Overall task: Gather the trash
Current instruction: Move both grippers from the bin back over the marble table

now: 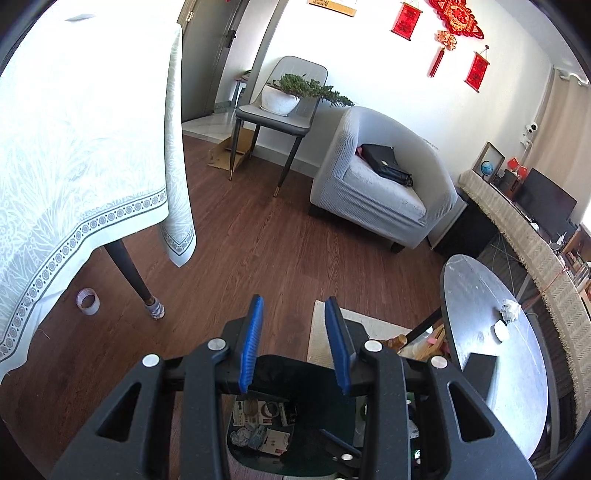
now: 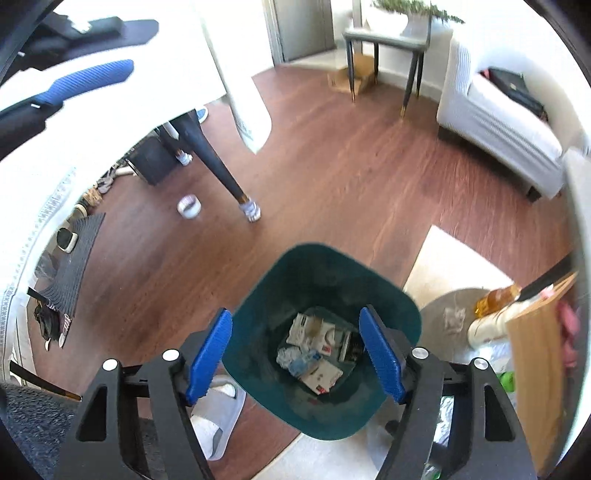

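Evidently both tongs, the right tongs and the left tongs, hang released and empty above the green bin, which holds crumpled paper; 1 wad, probably trash, waits on the round surface.

A home living room. A grey armchair stands on a wood-plank floor, red paper hangings decorate the white wall, and a television sits on a low cabinet. A potted plant rests on a chair, and a patterned tablecloth drapes the table.
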A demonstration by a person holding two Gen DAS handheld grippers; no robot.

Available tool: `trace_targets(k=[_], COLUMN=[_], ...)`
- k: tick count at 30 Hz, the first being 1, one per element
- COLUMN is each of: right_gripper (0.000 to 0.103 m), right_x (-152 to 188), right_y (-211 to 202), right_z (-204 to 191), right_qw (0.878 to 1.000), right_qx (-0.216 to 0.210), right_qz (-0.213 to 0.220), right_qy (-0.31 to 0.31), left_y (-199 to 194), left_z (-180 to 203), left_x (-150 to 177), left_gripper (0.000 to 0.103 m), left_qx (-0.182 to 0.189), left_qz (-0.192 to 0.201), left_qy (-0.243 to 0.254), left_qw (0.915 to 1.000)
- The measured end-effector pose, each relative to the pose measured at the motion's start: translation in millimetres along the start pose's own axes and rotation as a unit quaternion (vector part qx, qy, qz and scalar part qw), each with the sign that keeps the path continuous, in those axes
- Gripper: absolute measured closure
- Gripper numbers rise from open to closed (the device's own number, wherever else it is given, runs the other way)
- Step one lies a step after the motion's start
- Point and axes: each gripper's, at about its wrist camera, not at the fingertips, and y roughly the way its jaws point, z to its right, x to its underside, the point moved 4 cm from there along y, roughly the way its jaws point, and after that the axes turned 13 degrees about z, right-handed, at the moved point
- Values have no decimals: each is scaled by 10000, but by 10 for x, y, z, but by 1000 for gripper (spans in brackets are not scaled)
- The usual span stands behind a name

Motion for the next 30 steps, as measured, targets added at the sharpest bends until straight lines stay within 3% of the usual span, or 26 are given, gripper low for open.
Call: trace_targets(k=[9,23,25,30], right_gripper=[41,44,44,44], right_x=[-382,-349,-322,-299], right_y=[-763,-1672,-1784,-2044], right_z=[400,1632,1782,2174], right_qw=[9961,9826,9811,9765], right_qx=[455,1160,1204,1378], right_qz=[753,1273,1299,1394], right_qy=[-53,692,783,900], left_y=[-69,99,110,145], left_z=[332,1538,1746,2322], left_x=[-88,135,197,375], left_gripper=[59,52,45,39], left_qx=[10,921,909,1246], left_qz=[464,25,-83,-275], left_qy=[476,869,1083,1340], left_qw=[9978,9919,9899,9827])
